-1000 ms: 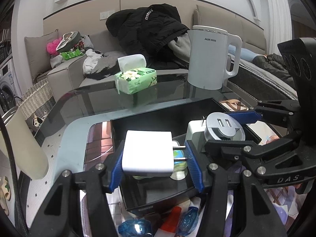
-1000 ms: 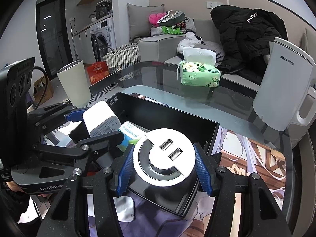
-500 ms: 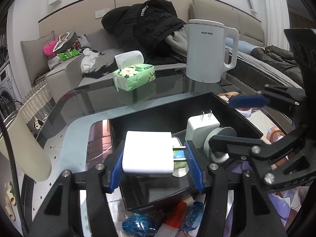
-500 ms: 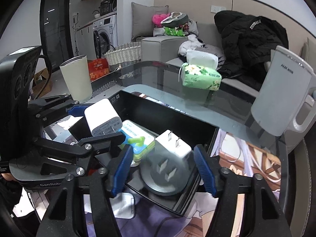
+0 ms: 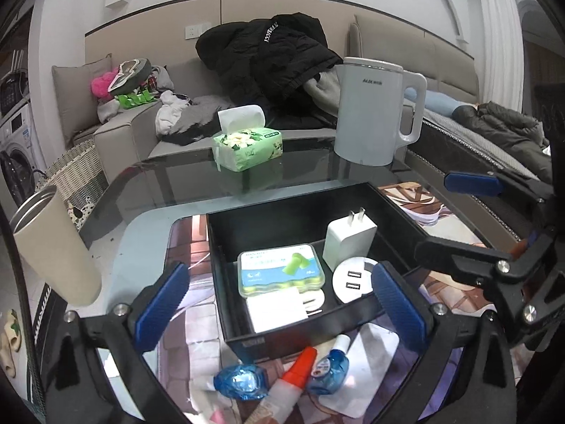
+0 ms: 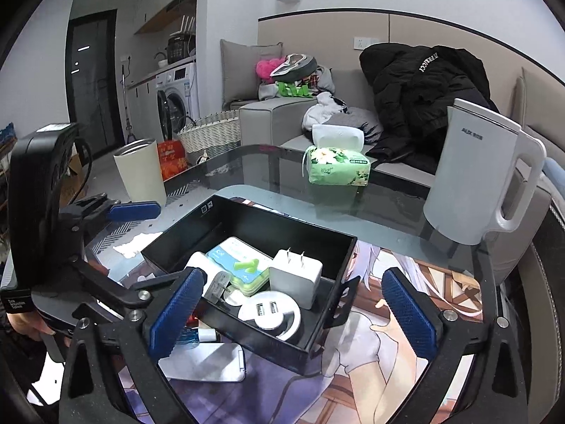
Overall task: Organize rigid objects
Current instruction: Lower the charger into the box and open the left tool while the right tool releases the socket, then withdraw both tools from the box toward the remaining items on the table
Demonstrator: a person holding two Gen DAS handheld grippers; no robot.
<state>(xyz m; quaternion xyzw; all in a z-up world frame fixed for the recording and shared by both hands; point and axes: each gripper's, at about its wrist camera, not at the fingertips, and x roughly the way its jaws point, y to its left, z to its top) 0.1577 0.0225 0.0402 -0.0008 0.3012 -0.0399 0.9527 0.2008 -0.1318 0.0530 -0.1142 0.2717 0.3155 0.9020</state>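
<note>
A black open tray (image 5: 303, 208) sits at the centre of the left wrist view on a glass table (image 5: 197, 183), and it holds four things: a clear box of green earplugs (image 5: 280, 274) in the middle, a white wall charger (image 5: 348, 238) standing upright with its prongs up at the right, a round white USB hub (image 5: 353, 279) lying flat just in front of that charger, and a white plug adapter (image 5: 277, 309) lying against the tray's near wall. The left gripper (image 5: 279, 300) and the right gripper (image 6: 289, 312) both have their blue jaws spread wide, having just been opening, with nothing clamped between them; each hangs above the tray's near edge. Below the tray at the bottom of the frame lie two blue eye-drop bottles (image 5: 240, 381) and a red-capped tube (image 5: 293, 371). Beyond the tray's far wall, bare glass stretches to a green tissue pack (image 5: 247, 145) and a white kettle (image 5: 370, 113) near the table's far edge; a beige tumbler (image 5: 53, 247) stands at the left.
</note>
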